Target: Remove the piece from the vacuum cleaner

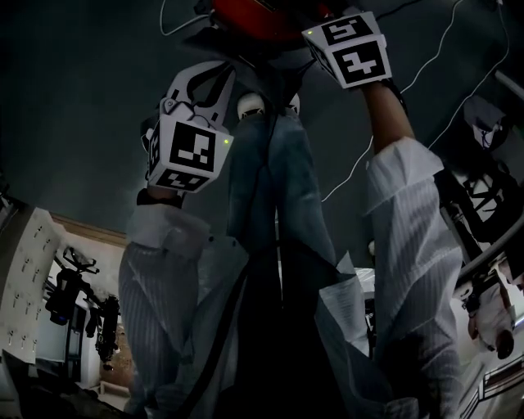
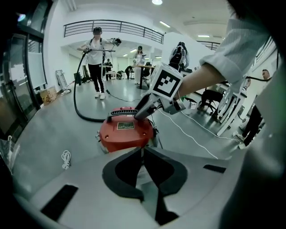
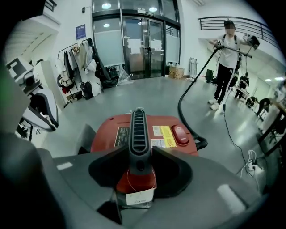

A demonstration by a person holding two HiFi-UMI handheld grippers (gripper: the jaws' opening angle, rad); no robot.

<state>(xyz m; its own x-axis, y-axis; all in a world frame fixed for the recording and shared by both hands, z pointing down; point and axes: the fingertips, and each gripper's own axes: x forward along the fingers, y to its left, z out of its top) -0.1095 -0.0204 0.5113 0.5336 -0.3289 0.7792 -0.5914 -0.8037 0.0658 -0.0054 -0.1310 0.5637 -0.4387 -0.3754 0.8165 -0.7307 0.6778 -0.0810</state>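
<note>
The grey floor (image 2: pixel 53 129) carries the red vacuum cleaner (image 2: pixel 126 132); a coiled white cord (image 2: pixel 66 159) lies at its eight o'clock.

Grey glossy floor (image 3: pixel 147 91); glass doors (image 3: pixel 134 47) at the far end; coat rack (image 3: pixel 76 56) left of them; box (image 3: pixel 177 71) right; white walls (image 2: pixel 56 49); railed balcony (image 2: pixel 111 27) above; ceiling lights (image 2: pixel 157 2) lit.

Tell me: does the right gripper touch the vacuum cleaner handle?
Cannot tell. Right gripper view: handle sits between the jaws of the right gripper; no clear gap or press.
</note>
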